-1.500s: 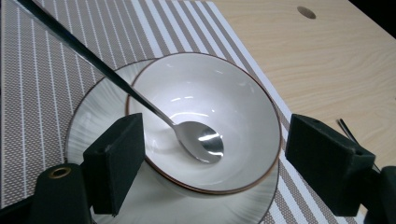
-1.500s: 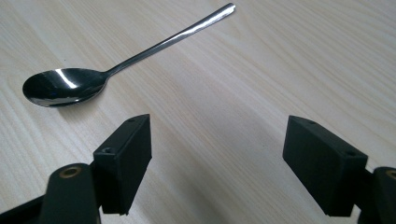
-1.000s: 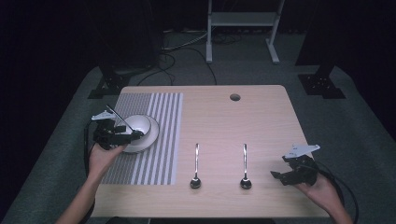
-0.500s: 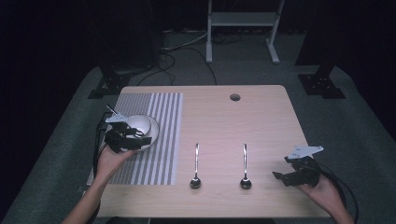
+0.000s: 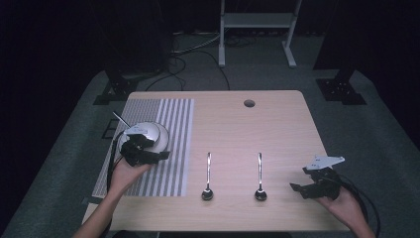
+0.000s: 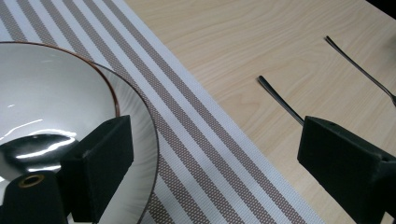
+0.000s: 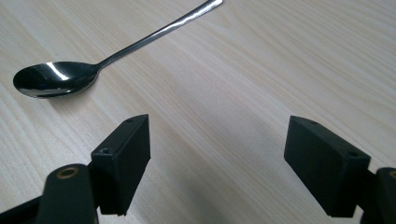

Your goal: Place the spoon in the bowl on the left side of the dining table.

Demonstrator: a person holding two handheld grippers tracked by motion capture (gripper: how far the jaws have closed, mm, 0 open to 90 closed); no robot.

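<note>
Our left gripper has its jaws spread wide and holds nothing, one jaw over the rim of the single white bowl on the one striped placemat. Our right gripper gapes wide and empty too. Between them we count two spoons, the nearer just beside the right gripper.

Glossy glazed bowl, woven striped placemat, polished metal spoons, matt light wood-grain table.

Each black claw carries blocky jaws, a brass-ringed screw hole and a trailing cable.
</note>
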